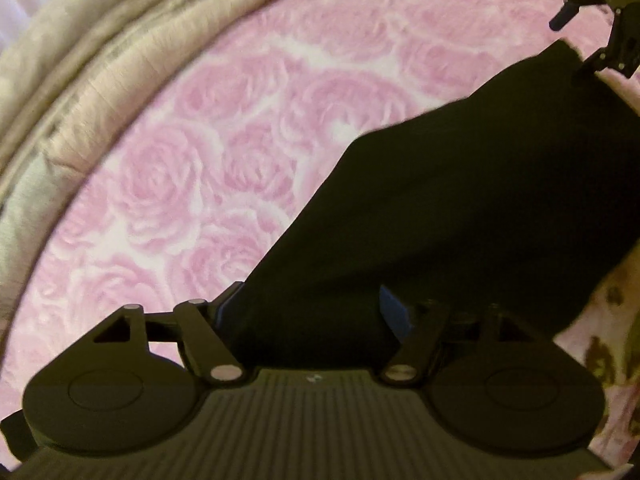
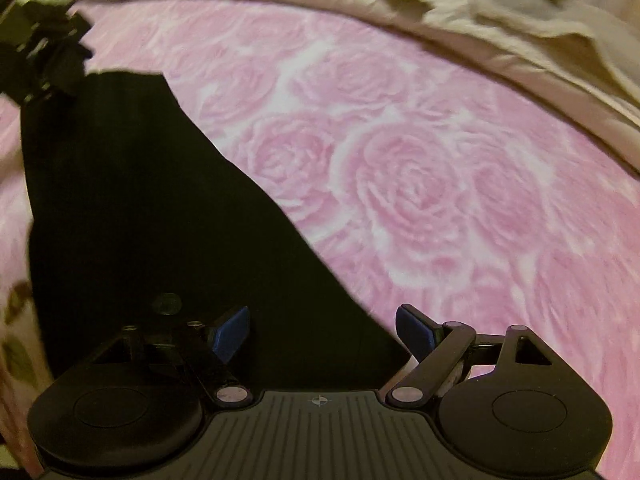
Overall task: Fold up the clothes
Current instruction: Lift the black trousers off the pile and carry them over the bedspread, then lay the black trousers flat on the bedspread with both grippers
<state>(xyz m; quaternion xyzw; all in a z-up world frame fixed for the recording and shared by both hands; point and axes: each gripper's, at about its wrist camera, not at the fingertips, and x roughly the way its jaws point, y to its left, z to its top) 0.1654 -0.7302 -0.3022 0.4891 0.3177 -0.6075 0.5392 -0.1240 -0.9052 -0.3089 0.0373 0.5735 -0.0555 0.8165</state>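
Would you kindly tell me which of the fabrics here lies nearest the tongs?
The black garment: plain and dark, it runs into the left tongs and right tongs, unlike the pink rose blanket or beige quilt.

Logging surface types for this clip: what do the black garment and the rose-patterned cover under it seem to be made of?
Black garment: probably a smooth, matte woven or knit fabric; it drapes flat, shows no sheen, and its weave is too dark to read. Rose-patterned cover: seemingly soft plush or fleece, with a fuzzy printed surface.
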